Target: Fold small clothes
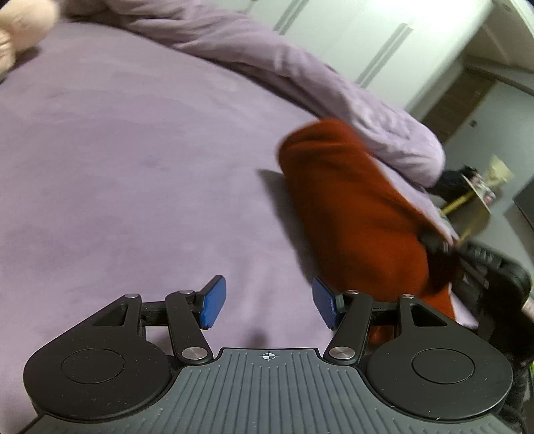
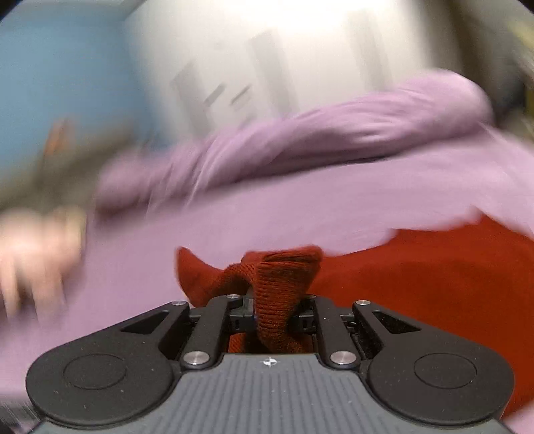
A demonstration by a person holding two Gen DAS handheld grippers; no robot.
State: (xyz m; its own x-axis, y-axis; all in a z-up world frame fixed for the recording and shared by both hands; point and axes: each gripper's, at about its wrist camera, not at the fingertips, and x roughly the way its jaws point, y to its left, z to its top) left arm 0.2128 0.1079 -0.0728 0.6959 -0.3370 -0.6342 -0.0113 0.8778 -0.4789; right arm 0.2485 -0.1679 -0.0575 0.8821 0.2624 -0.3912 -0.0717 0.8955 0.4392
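A rust-red knitted garment [image 1: 353, 207] lies bunched on the purple bedsheet [image 1: 133, 167], to the right in the left wrist view. My left gripper [image 1: 268, 305] is open and empty, its blue pads [image 1: 213, 302] just left of the garment's near end. The other gripper [image 1: 434, 243] shows dark at the garment's right edge. In the blurred right wrist view my right gripper [image 2: 272, 317] is shut on a ribbed edge of the red garment [image 2: 280, 277], lifting it; the rest of the cloth [image 2: 434, 283] spreads to the right.
A rumpled purple blanket [image 1: 300, 66] lies along the far side of the bed, also in the right wrist view [image 2: 317, 140]. A pink soft toy [image 1: 20, 30] sits at the far left. White wardrobe doors [image 1: 367, 40] stand behind. Floor clutter [image 1: 474, 193] lies past the bed's right edge.
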